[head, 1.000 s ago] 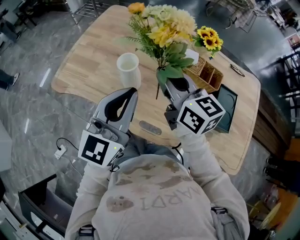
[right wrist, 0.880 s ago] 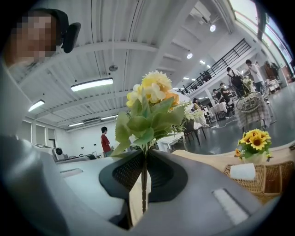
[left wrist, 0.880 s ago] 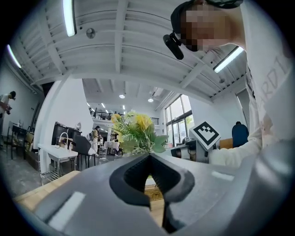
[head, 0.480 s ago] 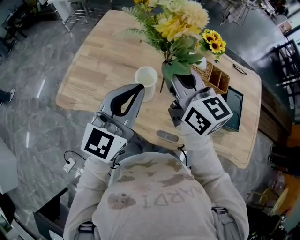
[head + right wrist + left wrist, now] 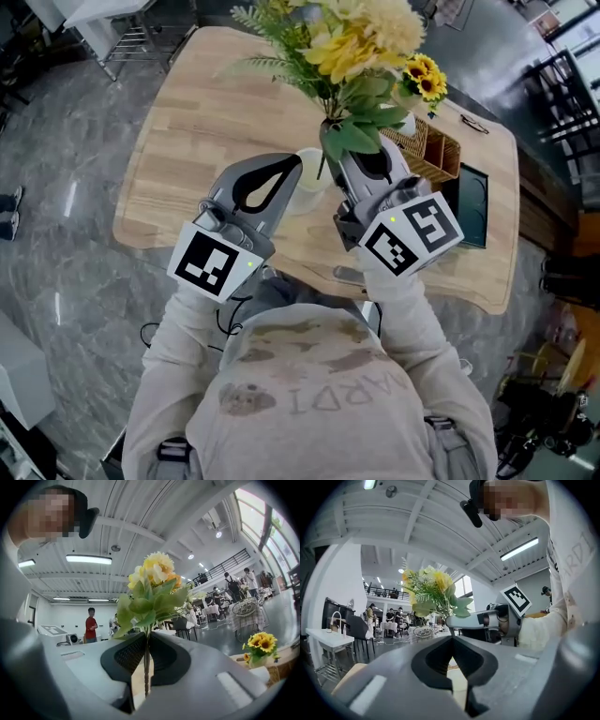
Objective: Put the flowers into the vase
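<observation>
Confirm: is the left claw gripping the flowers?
No, the left claw is shut on nothing, while the flowers are clamped by the stem in the right claw.

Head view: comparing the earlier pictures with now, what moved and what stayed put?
The left hand-held gripper moved up to the white vase, its tip now overlapping it. The right hand-held gripper brought the flowers closer beside the vase. Unchanged: the right one stays shut on the flowers, and the vase stands on the table.

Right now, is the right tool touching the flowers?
Touching. In the right gripper view, the right tool is shut on the stem of the flowers, with no gap on either side.
</observation>
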Tool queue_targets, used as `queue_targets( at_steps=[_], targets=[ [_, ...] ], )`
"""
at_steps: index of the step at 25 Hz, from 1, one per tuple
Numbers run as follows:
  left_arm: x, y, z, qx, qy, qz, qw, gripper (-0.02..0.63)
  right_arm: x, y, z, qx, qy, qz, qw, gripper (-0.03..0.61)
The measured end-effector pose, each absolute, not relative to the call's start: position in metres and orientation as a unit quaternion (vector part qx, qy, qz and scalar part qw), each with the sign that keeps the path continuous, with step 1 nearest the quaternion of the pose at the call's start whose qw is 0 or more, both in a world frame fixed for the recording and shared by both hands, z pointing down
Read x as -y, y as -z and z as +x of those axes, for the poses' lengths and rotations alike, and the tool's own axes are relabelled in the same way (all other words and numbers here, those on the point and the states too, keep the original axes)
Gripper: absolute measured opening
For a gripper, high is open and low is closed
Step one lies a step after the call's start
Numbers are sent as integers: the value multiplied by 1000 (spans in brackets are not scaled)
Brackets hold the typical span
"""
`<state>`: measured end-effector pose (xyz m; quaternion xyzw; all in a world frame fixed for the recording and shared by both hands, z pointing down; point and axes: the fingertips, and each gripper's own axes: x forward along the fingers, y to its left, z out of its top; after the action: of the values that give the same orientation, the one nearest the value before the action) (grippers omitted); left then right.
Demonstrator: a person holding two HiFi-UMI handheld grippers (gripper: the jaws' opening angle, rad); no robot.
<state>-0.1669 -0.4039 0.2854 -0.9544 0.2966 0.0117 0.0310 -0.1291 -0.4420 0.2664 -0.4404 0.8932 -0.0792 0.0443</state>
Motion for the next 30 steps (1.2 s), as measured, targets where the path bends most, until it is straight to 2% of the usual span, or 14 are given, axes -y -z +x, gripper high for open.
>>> queue_targets(
  at_steps=[13, 25, 30],
  targets=[
    [434, -319, -157, -236, 8, -972, 13, 0, 441, -321, -128, -874, 48, -482, 40, 54],
    [443, -341, -153, -240, 21, -970, -22, 0, 429, -358, -130, -875, 8, -482, -46, 70],
    [435, -350, -153, -240, 35, -970, -10, 0, 420, -363, -137, -870, -24, -484, -89, 94]
  ],
)
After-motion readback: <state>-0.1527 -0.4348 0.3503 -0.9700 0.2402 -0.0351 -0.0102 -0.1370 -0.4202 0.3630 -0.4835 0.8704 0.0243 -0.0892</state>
